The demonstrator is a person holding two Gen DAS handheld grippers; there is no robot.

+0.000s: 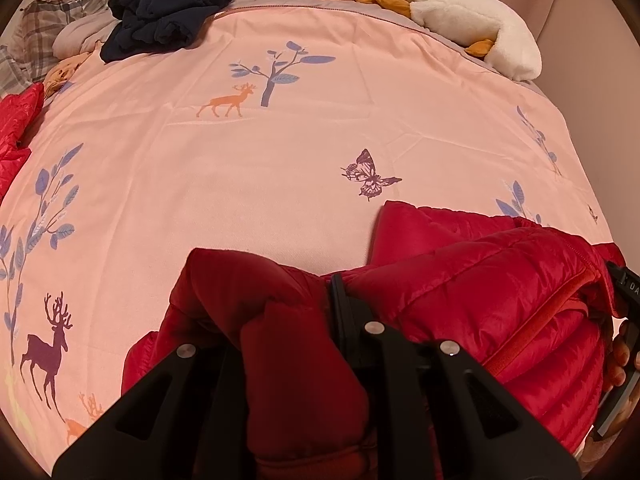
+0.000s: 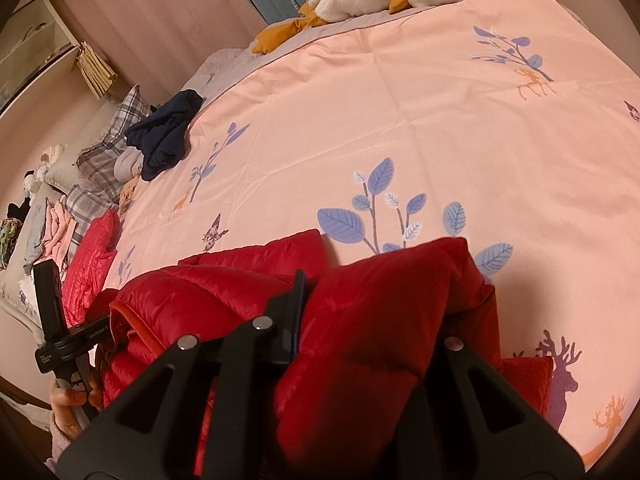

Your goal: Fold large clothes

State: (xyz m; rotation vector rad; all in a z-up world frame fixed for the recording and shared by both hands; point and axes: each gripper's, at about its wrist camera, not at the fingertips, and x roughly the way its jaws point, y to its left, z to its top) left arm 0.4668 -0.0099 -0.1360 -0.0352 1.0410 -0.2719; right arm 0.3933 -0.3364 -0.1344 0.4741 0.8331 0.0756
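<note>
Right up close, the left gripper point(image 1: 304, 292) is clamped tight on a bunched fold of the red puffer jacket point(image 1: 480, 292), fabric swelling up over its fingers, and the right gripper point(image 2: 360, 280) is pinched shut on another thick fold of that same jacket at the near edge of the bed. The jacket sits heaped between the two, its orange-trimmed zipper edge showing, resting on the pink duvet point(image 1: 280, 140) printed with deer, butterflies and blue leaves. In the right wrist view a hand point(image 2: 72, 400) grips the other gripper's handle at the left edge. Further out on the left lies a second red quilted garment point(image 2: 90, 256), possibly another jacket. Beyond that, a crumpled navy garment point(image 1: 168, 12) beside plaid pillows point(image 1: 60, 12), and at the far end a white plush goose point(image 1: 472, 20) with orange feet.
</note>
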